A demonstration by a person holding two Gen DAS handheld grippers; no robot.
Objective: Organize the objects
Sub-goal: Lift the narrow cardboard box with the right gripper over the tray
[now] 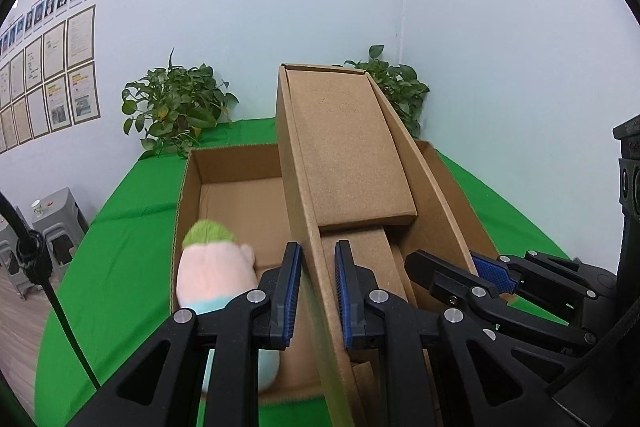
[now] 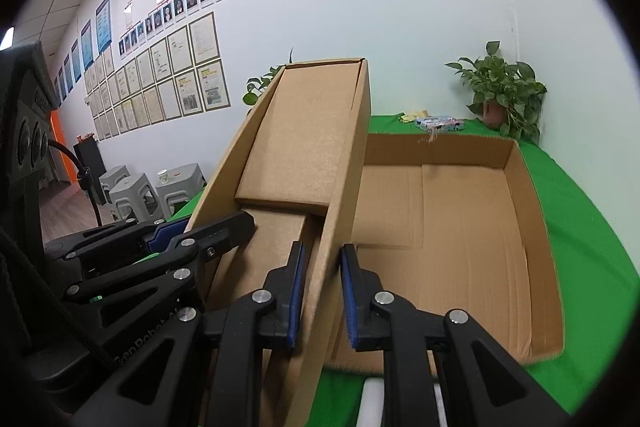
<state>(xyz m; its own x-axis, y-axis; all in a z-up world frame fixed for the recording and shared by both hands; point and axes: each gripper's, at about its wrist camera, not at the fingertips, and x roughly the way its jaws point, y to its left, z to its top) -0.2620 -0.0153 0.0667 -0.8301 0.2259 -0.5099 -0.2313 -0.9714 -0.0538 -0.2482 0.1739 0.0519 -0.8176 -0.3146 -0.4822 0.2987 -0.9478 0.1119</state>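
Both grippers are clamping opposite side walls of a smaller cardboard box [image 1: 352,147]: the left gripper [image 1: 318,293] is pinching its left wall, the right gripper [image 2: 322,297] its right wall. The box is tilting up over a large open carton [image 2: 536,227] on the green tabletop [image 1: 120,227], where a plush toy [image 1: 216,267] is lying in the near left corner. The step appears to be carrying the box; next, it probably needs level lowering into the carton's free space.

A shallow brown cardboard lid [image 1: 352,147] is tilting steeply, far end up, over the open cardboard box [image 2: 520,187] holding a pink-and-green plush toy [image 1: 212,267] at its near left.
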